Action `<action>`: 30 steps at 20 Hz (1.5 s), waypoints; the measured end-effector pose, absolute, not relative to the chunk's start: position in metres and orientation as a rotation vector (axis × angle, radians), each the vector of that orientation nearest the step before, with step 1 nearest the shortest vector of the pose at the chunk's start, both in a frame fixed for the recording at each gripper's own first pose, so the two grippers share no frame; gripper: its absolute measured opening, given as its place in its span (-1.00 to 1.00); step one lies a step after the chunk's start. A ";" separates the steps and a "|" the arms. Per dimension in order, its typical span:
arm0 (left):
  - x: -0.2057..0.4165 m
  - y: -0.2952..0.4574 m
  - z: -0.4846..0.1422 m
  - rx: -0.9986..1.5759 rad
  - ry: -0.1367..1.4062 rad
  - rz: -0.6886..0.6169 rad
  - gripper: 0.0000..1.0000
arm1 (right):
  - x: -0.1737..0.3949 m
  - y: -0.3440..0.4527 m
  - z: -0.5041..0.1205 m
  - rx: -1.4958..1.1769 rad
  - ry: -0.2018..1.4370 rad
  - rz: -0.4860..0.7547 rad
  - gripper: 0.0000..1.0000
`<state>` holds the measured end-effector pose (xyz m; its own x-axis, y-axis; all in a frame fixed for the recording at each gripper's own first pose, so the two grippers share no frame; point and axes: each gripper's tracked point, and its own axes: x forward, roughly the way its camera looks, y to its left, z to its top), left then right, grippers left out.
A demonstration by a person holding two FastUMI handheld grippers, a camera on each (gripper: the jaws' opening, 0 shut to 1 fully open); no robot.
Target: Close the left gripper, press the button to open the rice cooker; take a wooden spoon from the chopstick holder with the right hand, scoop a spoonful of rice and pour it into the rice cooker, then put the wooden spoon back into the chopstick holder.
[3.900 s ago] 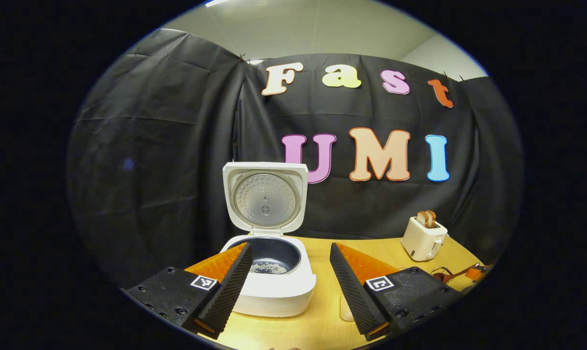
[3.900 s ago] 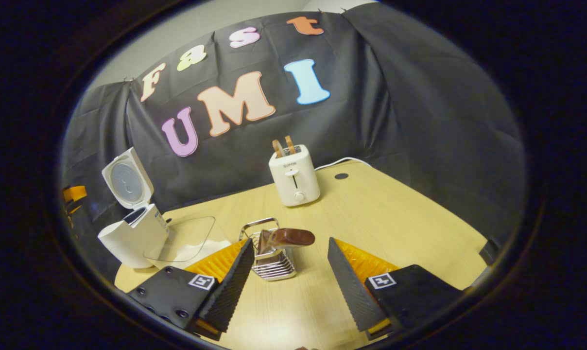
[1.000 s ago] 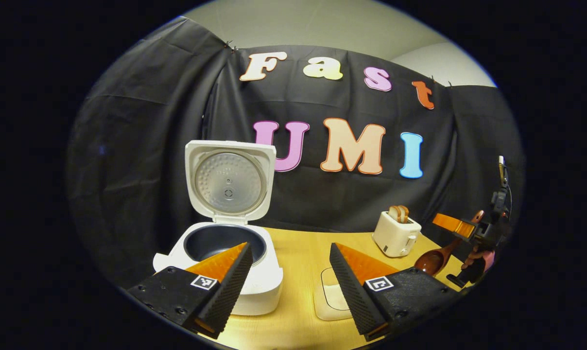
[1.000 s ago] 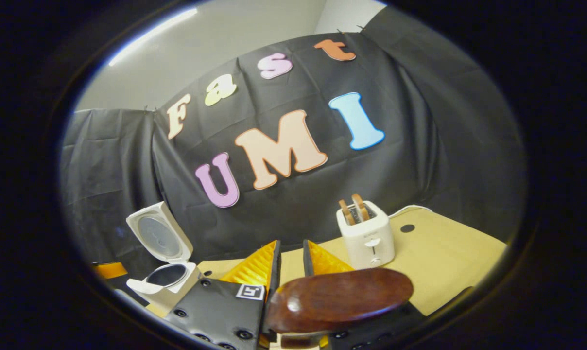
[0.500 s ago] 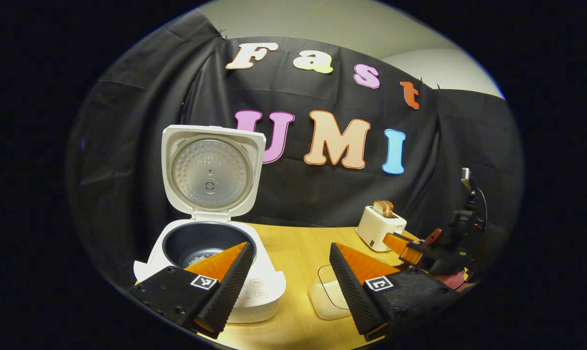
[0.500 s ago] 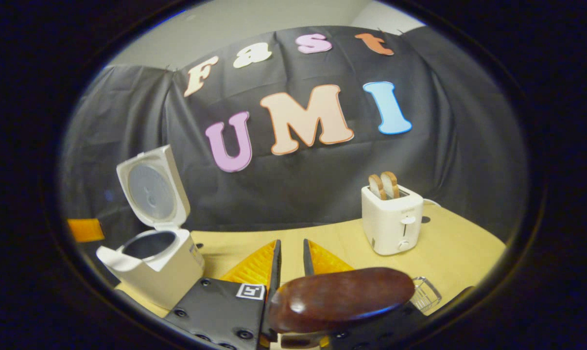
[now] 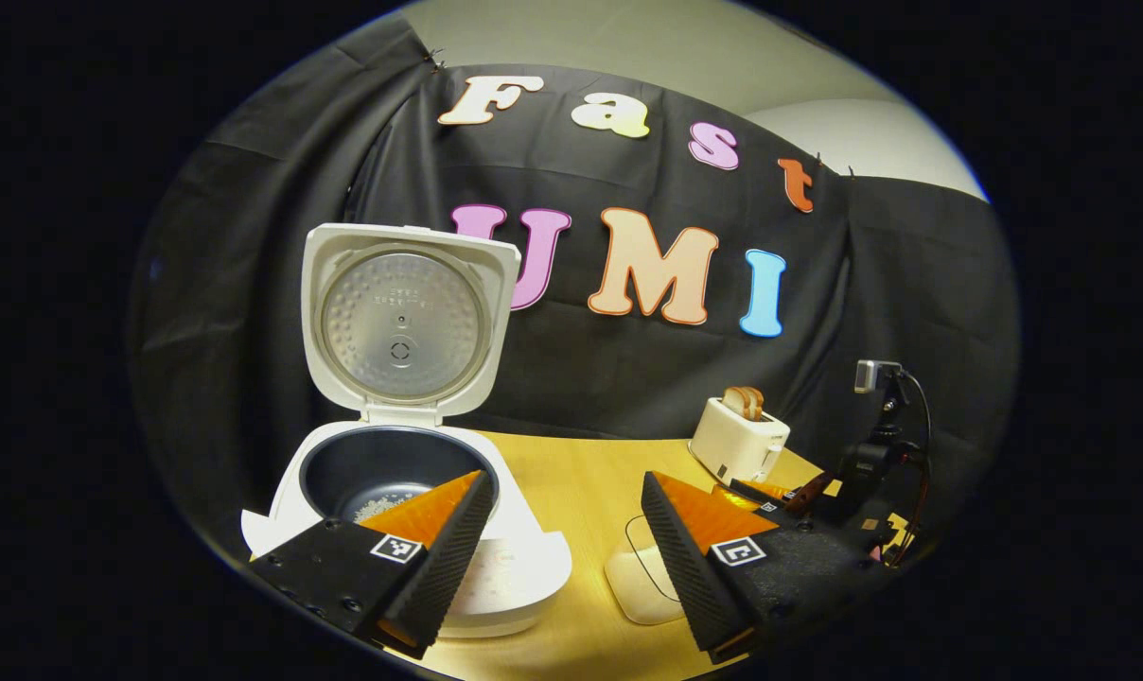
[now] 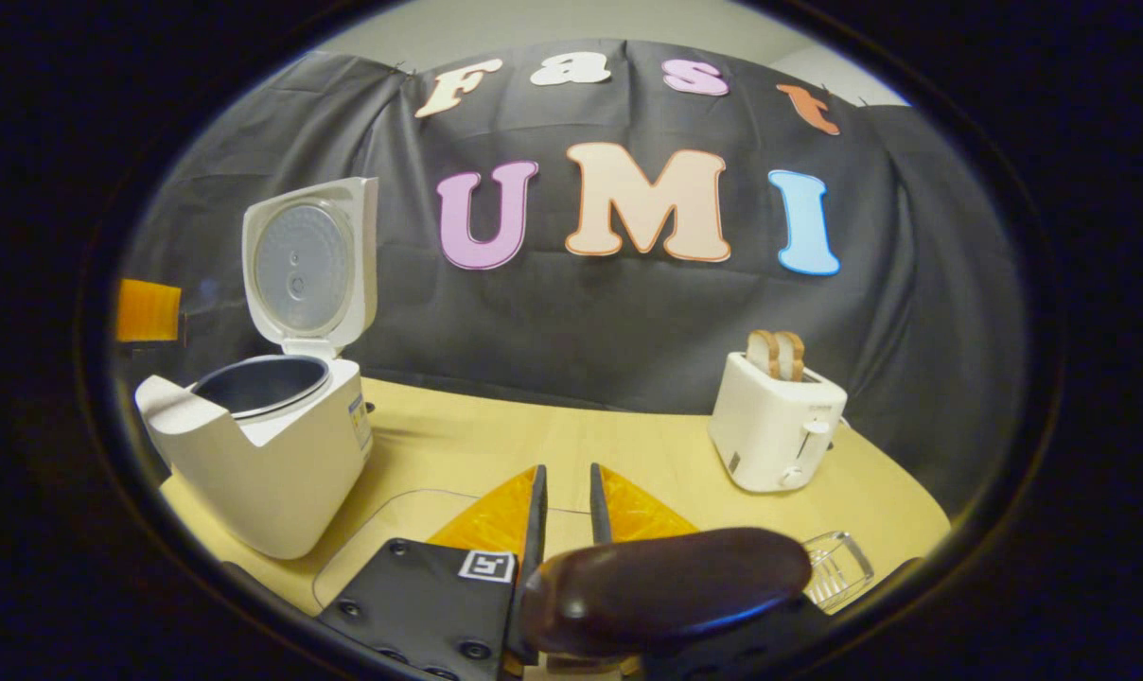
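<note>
- The left hand-held gripper hovers over the front of the worktop with its fingers spread wide and nothing between them.
- The rice cooker stands just beyond the left finger. Its lid is swung up and stands upright on the rear hinge.
- The dark inner pot is exposed; a small patch of white rice grains lies on its bottom.
- A clear container of rice sits on the worktop to the right of the rice cooker, partly behind the right finger of the left hand-held gripper.
- The right hand-held gripper has its fingers drawn to a narrow gap, clamped on the wooden spoon. The grip point itself is hidden beneath the spoon.
- The bowl of the wooden spoon lies crosswise over the base of the fingers, with its rounded back toward the camera.
- In the right gripper view, the rice cooker is off to the left, well apart from the spoon.
- The wire chopstick holder shows at the lower right edge, just beyond the spoon's end.
- A white toaster with two slices of bread in its slots stands at the right rear of the worktop.
</note>
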<state>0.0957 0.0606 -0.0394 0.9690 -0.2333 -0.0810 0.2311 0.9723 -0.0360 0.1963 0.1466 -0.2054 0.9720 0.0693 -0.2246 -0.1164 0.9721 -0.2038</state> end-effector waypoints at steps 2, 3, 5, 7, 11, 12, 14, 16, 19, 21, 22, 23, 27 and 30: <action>0.097 0.068 -0.038 -0.021 0.082 -0.218 0.89 | 0.195 0.158 -0.212 -0.175 0.236 0.103 -0.41; 0.097 0.073 -0.038 -0.020 0.085 -0.209 0.89 | 0.194 0.162 -0.214 -0.146 0.245 0.106 -0.41; 0.097 0.080 -0.038 -0.023 0.086 -0.191 0.89 | 0.190 0.169 -0.220 -0.087 0.262 0.101 -0.40; 0.096 0.088 -0.037 -0.023 0.086 -0.174 0.89 | 0.192 0.171 -0.222 -0.015 0.281 0.091 -0.40; 0.097 0.097 -0.035 -0.020 0.086 -0.150 0.89 | 0.191 0.170 -0.225 0.162 0.319 0.060 -0.40; 0.097 0.099 -0.035 -0.020 0.087 -0.146 0.89 | 0.192 0.170 -0.226 0.209 0.328 0.055 -0.41; 0.096 0.103 -0.032 -0.019 0.083 -0.141 0.89 | 0.190 0.171 -0.225 0.286 0.340 0.042 -0.41; 0.095 0.105 -0.030 -0.015 0.078 -0.136 0.89 | 0.189 0.167 -0.225 0.337 0.347 0.027 -0.41; 0.092 0.108 -0.027 -0.014 0.074 -0.130 0.89 | 0.187 0.162 -0.219 0.434 0.347 0.019 -0.41; 0.092 0.108 -0.026 -0.016 0.072 -0.125 0.89 | 0.186 0.159 -0.207 0.473 0.333 0.015 -0.41; 0.091 0.109 -0.025 -0.019 0.072 -0.125 0.89 | 0.186 0.155 -0.200 0.488 0.323 0.014 -0.41; 0.091 0.108 -0.024 -0.023 0.070 -0.124 0.89 | 0.185 0.152 -0.194 0.507 0.314 0.011 -0.41; 0.091 0.108 -0.022 -0.048 0.071 -0.121 0.89 | 0.185 0.136 -0.153 0.552 0.257 -0.005 -0.41; 0.091 0.113 -0.021 -0.060 0.073 -0.110 0.89 | 0.185 0.128 -0.116 0.565 0.201 -0.007 -0.41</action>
<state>0.0907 0.1127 -0.0208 0.9913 -0.1122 -0.0690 0.1079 0.9921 -0.0641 0.1854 0.1277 -0.1158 0.9804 0.0487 -0.1910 0.0614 0.8453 0.5307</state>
